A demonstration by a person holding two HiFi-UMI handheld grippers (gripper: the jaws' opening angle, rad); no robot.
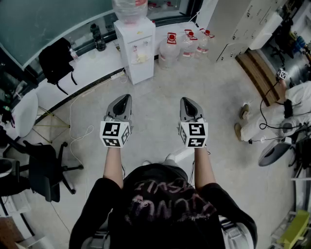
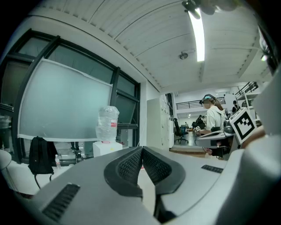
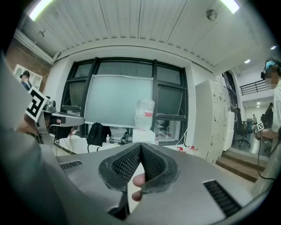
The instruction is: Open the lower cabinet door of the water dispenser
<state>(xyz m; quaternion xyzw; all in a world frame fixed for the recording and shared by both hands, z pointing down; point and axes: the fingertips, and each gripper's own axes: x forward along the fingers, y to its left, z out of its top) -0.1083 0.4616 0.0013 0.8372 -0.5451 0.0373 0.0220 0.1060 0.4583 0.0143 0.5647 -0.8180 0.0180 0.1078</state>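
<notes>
The white water dispenser (image 1: pixel 136 48) stands at the far wall with a clear bottle (image 1: pixel 129 8) on top; its lower cabinet door (image 1: pixel 141 71) looks closed. Both grippers hover side by side over the floor, well short of it. My left gripper (image 1: pixel 127 97) is shut with nothing between its pads. My right gripper (image 1: pixel 186 100) is also shut and empty. The dispenser (image 2: pixel 106 148) shows far off beyond the closed jaws of the left gripper (image 2: pixel 141 148) in the left gripper view. It is likewise distant (image 3: pixel 143 135) past the right gripper (image 3: pixel 140 145) in the right gripper view.
Several water jugs (image 1: pixel 170 51) sit on the floor right of the dispenser. A black backpack (image 1: pixel 57 61) leans at the left ledge, and a white cable (image 1: pixel 73 127) trails over the floor. A black office chair (image 1: pixel 41 168) stands at the left. A seated person (image 1: pixel 272 116) is at the right.
</notes>
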